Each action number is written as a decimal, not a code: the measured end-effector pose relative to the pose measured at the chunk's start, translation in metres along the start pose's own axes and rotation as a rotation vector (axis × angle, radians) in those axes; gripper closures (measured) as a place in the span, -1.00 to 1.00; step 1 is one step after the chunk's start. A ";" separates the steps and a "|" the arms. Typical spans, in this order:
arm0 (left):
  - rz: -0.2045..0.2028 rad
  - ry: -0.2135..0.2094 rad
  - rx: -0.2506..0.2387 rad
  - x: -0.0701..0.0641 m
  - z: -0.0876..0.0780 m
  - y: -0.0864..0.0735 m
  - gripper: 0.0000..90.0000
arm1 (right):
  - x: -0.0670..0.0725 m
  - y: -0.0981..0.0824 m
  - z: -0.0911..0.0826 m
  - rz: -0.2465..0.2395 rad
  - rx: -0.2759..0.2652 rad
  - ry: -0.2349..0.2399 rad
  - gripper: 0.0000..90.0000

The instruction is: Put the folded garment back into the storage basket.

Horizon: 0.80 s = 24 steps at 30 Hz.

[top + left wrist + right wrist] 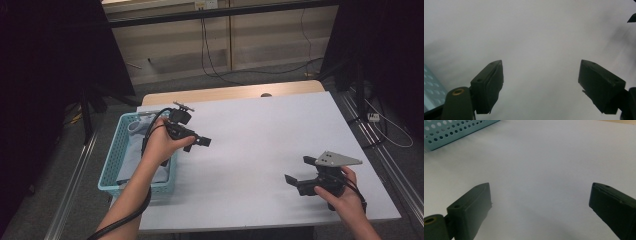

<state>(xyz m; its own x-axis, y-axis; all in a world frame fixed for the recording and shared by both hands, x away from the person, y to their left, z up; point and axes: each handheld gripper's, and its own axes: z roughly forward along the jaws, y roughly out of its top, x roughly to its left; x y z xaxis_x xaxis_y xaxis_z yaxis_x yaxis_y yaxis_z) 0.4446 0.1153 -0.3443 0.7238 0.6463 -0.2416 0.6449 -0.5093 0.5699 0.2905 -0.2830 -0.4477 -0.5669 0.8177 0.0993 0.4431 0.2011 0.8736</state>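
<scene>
Basket (114, 161): one, cloth (145, 155) inside | left tool (202, 142): wide, empty | right tool (296, 170): wide, empty

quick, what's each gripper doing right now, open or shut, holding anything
left gripper: open, nothing between its jaws, beside the blue basket
right gripper: open, nothing between its jaws, over the white table

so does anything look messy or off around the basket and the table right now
Nothing stands out. The blue basket sits squarely at the table's left edge with grey cloth lying loosely inside it. The left gripper and right gripper both have open jaws with nothing between them.
</scene>
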 end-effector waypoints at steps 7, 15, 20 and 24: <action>0.010 -0.018 -0.004 -0.007 0.003 -0.002 -0.56 | -0.001 -0.001 -0.002 -0.006 0.002 0.000 -0.92; 0.028 -0.037 -0.001 -0.015 0.010 -0.004 -0.57 | -0.004 -0.002 -0.004 -0.001 0.005 0.004 -0.93; 0.042 -0.050 -0.003 -0.020 0.013 -0.007 -0.59 | -0.005 -0.002 -0.006 -0.006 0.004 0.001 -0.93; 0.050 -0.059 0.000 -0.022 0.015 -0.010 -0.60 | -0.007 -0.002 -0.007 -0.003 0.003 0.000 -0.93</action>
<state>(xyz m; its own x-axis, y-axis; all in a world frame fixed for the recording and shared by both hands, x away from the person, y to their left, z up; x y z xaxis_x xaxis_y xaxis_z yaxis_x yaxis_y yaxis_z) 0.4263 0.0977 -0.3563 0.7685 0.5854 -0.2583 0.6073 -0.5403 0.5824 0.2882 -0.2929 -0.4466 -0.5683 0.8171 0.0966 0.4434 0.2053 0.8725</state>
